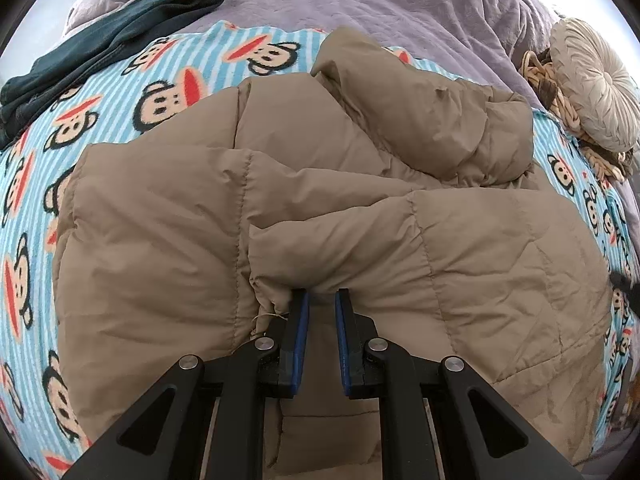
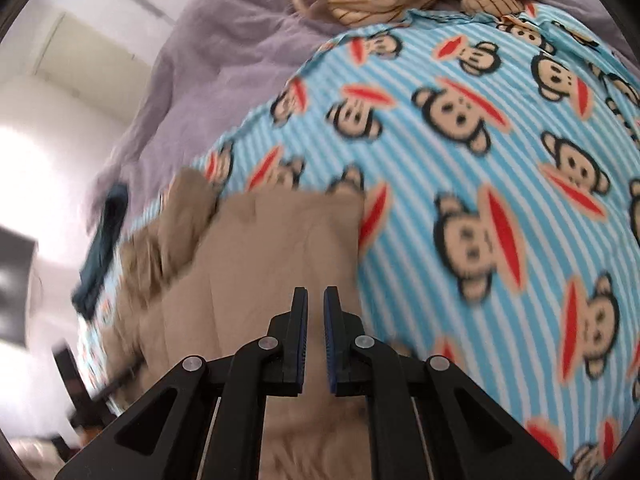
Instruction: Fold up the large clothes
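Tan quilted jacket [image 1: 304,208] folded on monkey-print blanket [image 1: 120,92]; my left gripper [image 1: 322,298] clamps near hem fold; my right gripper [image 2: 316,294] closed, holding nothing visible.

We find the puffer jacket [image 1: 280,208] lying folded on the monkey-print blanket [image 1: 36,184], which is spread over the bed cover [image 1: 400,4]. A dark garment [image 1: 116,40] lies behind it to the left, on the blanket's far edge. A round cushion [image 1: 596,80] sits at the far right.
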{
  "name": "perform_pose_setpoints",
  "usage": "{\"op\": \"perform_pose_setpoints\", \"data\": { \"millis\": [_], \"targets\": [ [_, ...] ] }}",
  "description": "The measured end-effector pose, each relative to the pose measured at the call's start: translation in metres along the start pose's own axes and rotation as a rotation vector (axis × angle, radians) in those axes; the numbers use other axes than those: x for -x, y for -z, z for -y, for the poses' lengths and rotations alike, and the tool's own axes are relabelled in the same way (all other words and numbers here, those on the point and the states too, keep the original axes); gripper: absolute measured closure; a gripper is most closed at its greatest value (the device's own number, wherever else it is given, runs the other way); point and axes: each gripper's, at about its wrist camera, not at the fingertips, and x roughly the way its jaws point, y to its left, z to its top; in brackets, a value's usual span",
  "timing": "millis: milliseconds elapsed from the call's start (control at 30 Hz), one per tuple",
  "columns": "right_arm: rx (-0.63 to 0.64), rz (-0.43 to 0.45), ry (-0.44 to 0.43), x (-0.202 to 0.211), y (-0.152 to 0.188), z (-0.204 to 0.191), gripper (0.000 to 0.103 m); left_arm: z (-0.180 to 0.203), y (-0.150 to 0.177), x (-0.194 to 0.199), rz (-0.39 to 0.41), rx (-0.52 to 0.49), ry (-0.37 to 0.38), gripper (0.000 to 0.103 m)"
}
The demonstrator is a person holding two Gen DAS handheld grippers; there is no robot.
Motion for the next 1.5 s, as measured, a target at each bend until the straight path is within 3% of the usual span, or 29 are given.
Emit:
{"op": "perform_pose_setpoints", "data": {
  "millis": [167,467,667,900,1067,1500],
  "targets": [
    [0.056,-0.048,0.122,-0.022,0.033,0.011,0.096,0.002,-0.003,-0.004,0.007,-0.004,0.012,0.088],
    [0.057,-0.055,0.187,-0.051,0.03,0.017,0.097,0.006,-0.001,-0.007,0.03,-0.013,-0.003,0.088],
    [0.076,-0.057,0.226,-0.025,0.031,0.002,0.093,0.007,0.004,0.025,0.03,0.002,-0.057,0.087],
    [0.045,-0.081,0.196,0.012,0.054,-0.002,0.092,0.005,0.03,0.057,-0.001,0.028,-0.075,0.087],
    [0.041,-0.119,0.177,0.03,0.081,-0.005,0.061,0.017,0.059,0.075,-0.03,-0.002,-0.093,0.088],
    [0.073,-0.184,0.123,0.067,0.137,-0.012,0.038,0.04,0.128,0.113,-0.074,0.023,-0.09,0.087]
  ]
}}
